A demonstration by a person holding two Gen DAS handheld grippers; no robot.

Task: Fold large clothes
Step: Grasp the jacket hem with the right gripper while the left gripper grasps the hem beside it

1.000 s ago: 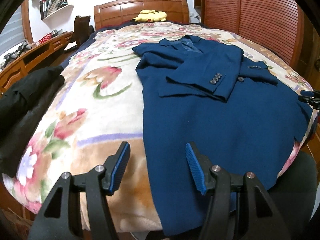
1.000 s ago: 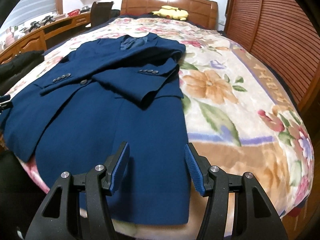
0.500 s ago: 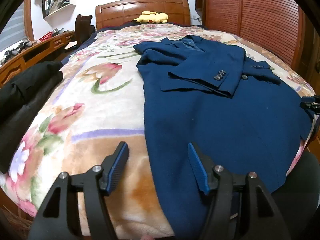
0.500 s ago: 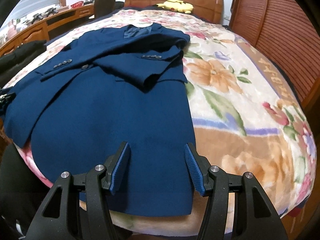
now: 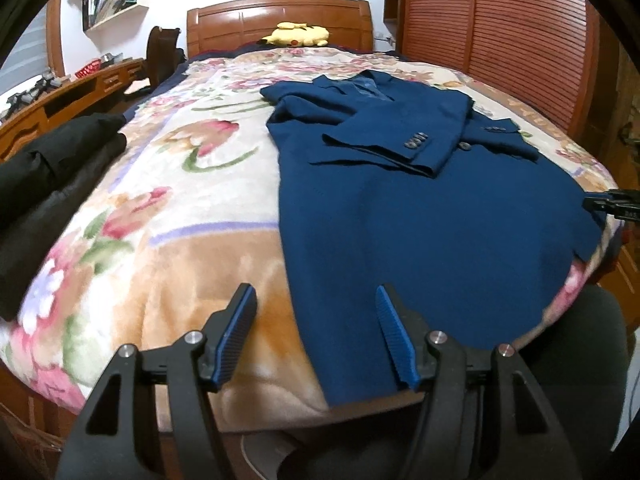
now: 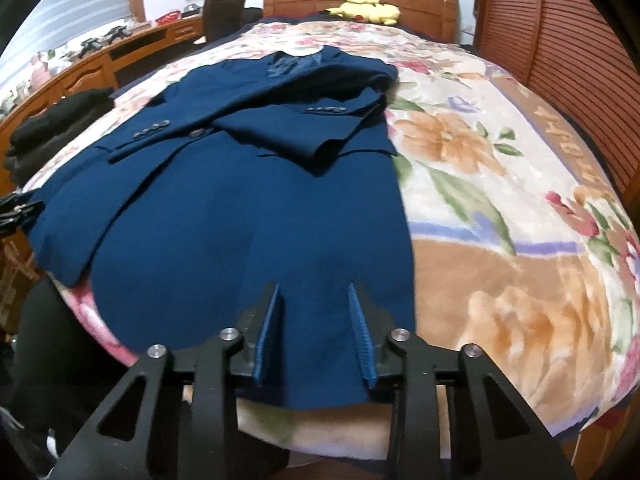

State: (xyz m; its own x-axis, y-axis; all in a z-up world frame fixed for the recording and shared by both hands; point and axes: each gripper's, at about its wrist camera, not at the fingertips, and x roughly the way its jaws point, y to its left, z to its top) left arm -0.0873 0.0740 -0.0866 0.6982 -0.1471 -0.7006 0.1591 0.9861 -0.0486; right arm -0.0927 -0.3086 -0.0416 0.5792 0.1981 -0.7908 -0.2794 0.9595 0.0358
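A dark blue suit jacket lies flat on the bed with its sleeves folded across the chest and its hem toward me. My left gripper stands open just above the hem's left corner, one finger over the blanket and the other over the jacket. In the right wrist view the same jacket fills the middle. My right gripper sits low on the hem near its right corner. Its jaws are closing with jacket cloth between them, and a gap still shows between the pads.
A floral blanket covers the bed. Folded black clothes lie at its left edge beside a wooden desk. A yellow plush toy rests at the headboard. Slatted wooden doors stand on the right.
The right gripper's jaws have narrowed over the jacket hem and tipped down onto it. The left gripper has moved in toward the hem's left corner, jaws still wide.
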